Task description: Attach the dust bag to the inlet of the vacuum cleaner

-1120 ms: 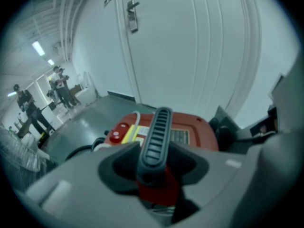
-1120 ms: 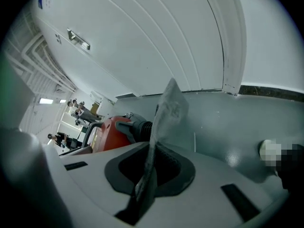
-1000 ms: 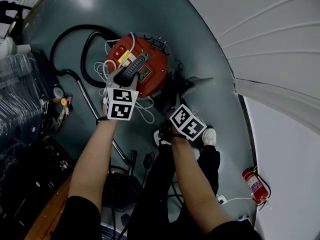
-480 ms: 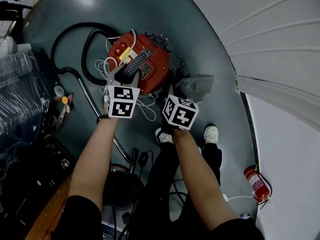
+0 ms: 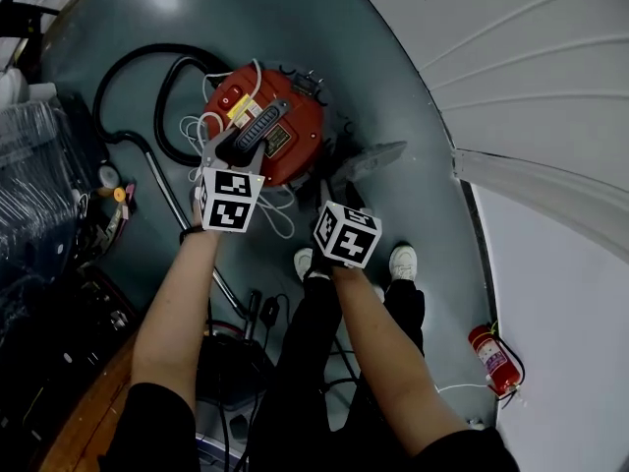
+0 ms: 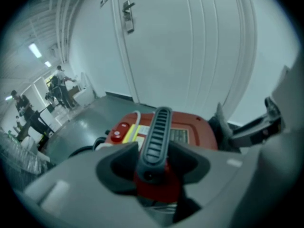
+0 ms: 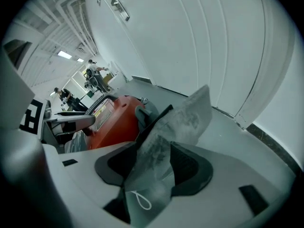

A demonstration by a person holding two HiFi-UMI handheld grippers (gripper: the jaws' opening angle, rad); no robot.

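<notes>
The red vacuum cleaner point(image 5: 295, 116) stands on the grey floor, its black handle point(image 5: 260, 126) across the top. My left gripper point(image 5: 231, 147) reaches down onto that handle point(image 6: 156, 132). Its pads flank the handle's near end and touch it while the jaws are opening. The grey dust bag point(image 5: 375, 157) hangs at the cleaner's right side. My right gripper point(image 5: 339, 193) is just below it. In the right gripper view the bag point(image 7: 178, 120) stands as a thin sheet between the pads of the right gripper point(image 7: 152, 167). Those jaws are opening and stand wide of the bag. The cleaner point(image 7: 114, 120) lies behind it.
A black hose point(image 5: 138, 77) loops left of the cleaner, a metal tube point(image 5: 162, 180) runs down from it, and a white cable point(image 5: 280, 214) lies in front. My shoes point(image 5: 403, 262) stand below the bag. A fire extinguisher point(image 5: 488, 354) is at the right wall. Clutter fills the left edge.
The right gripper has rolled and shifted a little left, nearer the cleaner, and the bag has turned with it. The left gripper stays on the handle.
</notes>
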